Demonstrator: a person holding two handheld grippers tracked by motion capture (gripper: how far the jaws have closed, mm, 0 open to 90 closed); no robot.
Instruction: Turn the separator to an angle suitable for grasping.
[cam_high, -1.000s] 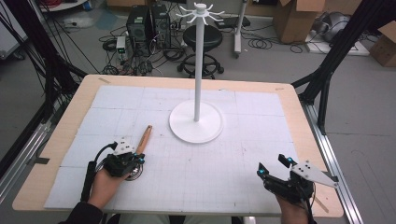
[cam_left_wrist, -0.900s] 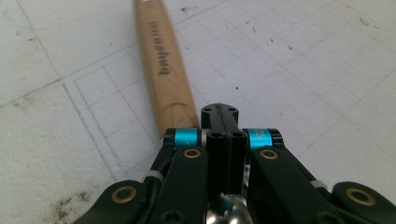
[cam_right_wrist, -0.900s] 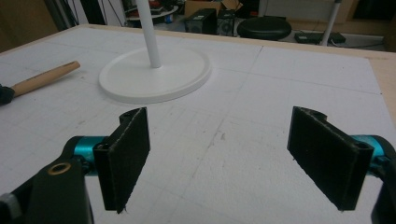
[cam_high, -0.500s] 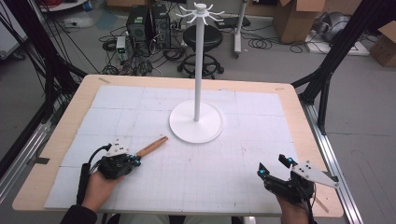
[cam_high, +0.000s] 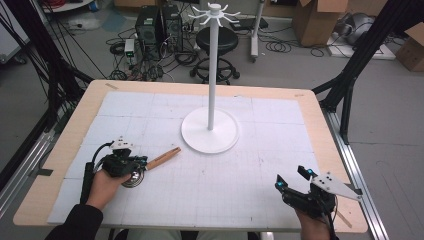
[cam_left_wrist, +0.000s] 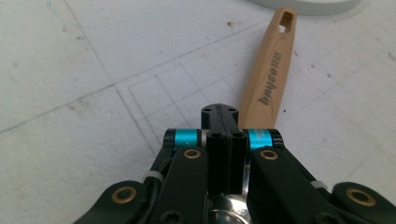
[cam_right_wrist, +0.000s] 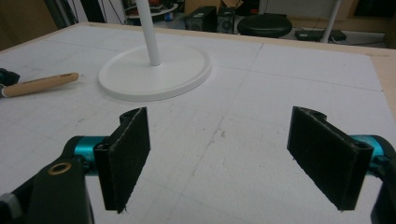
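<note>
Whisk (cam_high: 150, 163) handle points toward the stand (cam_high: 210, 131), clamped in left gripper (cam_high: 131, 163); right gripper (cam_high: 294, 184) gapes wide, well apart.

A lab: black frame struts (cam_high: 47, 75), floor cables (cam_high: 150, 60), computer towers (cam_high: 159, 25), cardboard boxes (cam_high: 320, 20), gridded table (cam_high: 280, 130).

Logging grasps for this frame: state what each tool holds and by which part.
The left tool is shut on the wooden-handled utensil, gripping near the metal end where the handle begins. The right tool is open, holding nothing.
</note>
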